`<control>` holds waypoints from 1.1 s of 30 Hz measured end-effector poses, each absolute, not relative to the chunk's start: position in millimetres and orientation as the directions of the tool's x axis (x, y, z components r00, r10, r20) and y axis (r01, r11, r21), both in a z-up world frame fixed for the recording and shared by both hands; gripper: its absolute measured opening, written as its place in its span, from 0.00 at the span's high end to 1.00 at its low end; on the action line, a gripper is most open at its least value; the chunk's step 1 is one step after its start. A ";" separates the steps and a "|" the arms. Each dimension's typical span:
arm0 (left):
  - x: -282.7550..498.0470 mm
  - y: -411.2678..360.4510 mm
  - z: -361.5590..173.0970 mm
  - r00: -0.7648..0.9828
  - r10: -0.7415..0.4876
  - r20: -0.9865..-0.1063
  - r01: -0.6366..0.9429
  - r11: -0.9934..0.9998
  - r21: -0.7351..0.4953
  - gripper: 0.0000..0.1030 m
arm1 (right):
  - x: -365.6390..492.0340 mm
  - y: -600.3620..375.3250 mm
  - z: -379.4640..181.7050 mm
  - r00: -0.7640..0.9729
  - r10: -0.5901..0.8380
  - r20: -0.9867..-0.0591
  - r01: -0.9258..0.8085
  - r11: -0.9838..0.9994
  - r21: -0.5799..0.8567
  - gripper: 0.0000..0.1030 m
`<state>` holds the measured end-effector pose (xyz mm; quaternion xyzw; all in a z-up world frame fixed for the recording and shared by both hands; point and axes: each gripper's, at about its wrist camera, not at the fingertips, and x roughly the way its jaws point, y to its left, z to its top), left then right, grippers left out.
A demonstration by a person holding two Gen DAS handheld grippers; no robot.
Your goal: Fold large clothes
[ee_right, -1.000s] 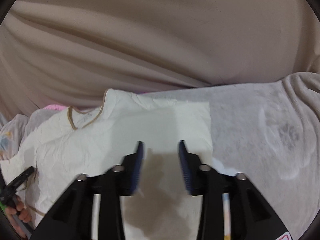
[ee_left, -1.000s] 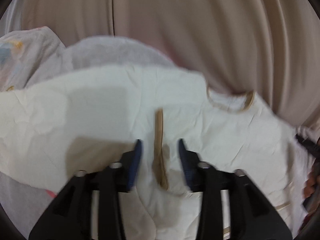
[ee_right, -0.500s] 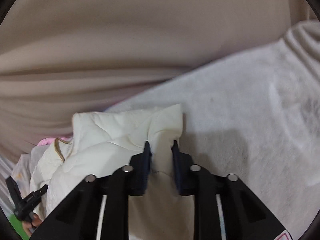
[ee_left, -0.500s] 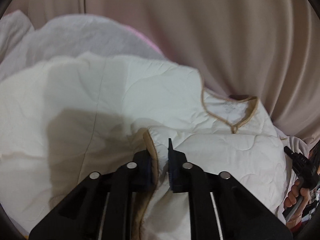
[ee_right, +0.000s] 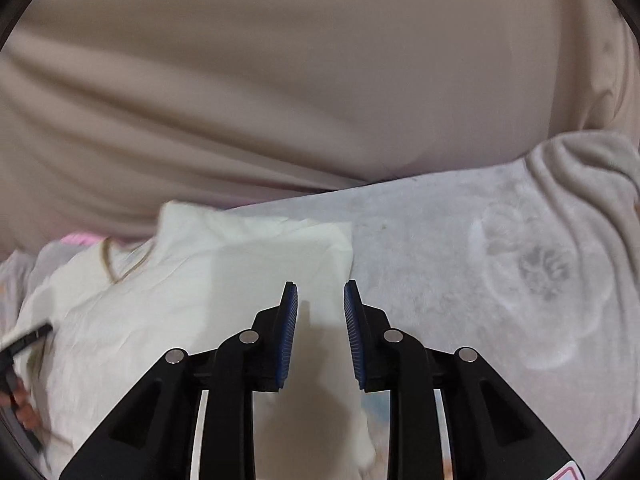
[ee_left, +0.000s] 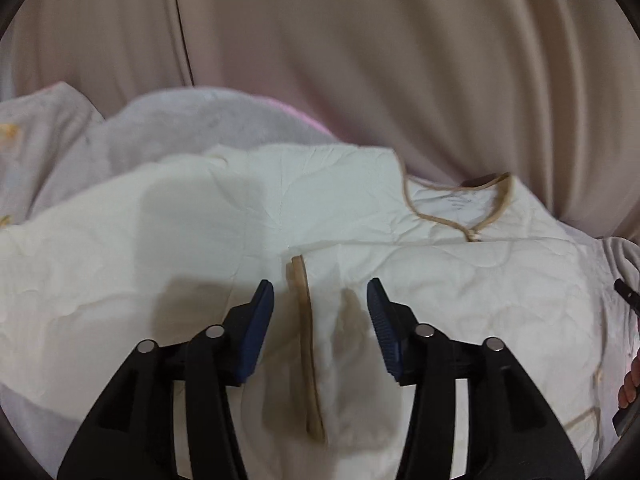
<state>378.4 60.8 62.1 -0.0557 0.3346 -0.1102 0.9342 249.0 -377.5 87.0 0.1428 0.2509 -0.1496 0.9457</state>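
The cream quilted garment [ee_left: 460,280] lies spread on a pale grey fleece blanket [ee_right: 500,280], its tan-trimmed neckline [ee_left: 460,216] toward the far side by the beige curtain [ee_left: 360,60]. A folded flap with a tan-bound edge [ee_left: 306,340] runs down the middle of the cloth in the left wrist view. The left gripper [ee_left: 320,300] hovers astride that edge with its jaws roughly half apart; they have just been opening, and the trim lies between the blue pads [ee_left: 256,332] without being pinched. In the right wrist view the right gripper [ee_right: 320,300] stands over the garment's right side near its far corner [ee_right: 344,232], jaws narrowly apart and just opening, with cloth below them but nothing clamped. A hand [ee_right: 22,408] on the other tool shows at the left edge there.
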 end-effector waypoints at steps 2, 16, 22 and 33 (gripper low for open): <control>363.5 61.6 65.8 0.735 -0.283 -0.617 0.213 0.959 -0.187 0.54 | 237.8 -368.7 82.1 0.828 -0.152 -0.540 0.295 0.936 0.189 0.78; 331.8 53.5 5.7 0.666 -0.190 -0.722 0.213 0.975 -0.060 0.50 | 215.9 -355.1 4.6 0.664 -0.245 -0.706 0.370 0.929 0.026 0.91; 302.4 95.0 8.2 0.641 -0.214 -0.737 0.156 0.977 -0.148 0.49 | 170.4 -365.3 8.5 0.683 -0.210 -0.700 0.419 0.897 0.140 0.85; 198.0 216.3 18.3 0.682 -0.204 -0.703 -0.046 0.947 -0.319 0.23 | 75.8 -305.8 -7.3 0.725 -0.194 -0.661 0.347 0.932 0.107 0.66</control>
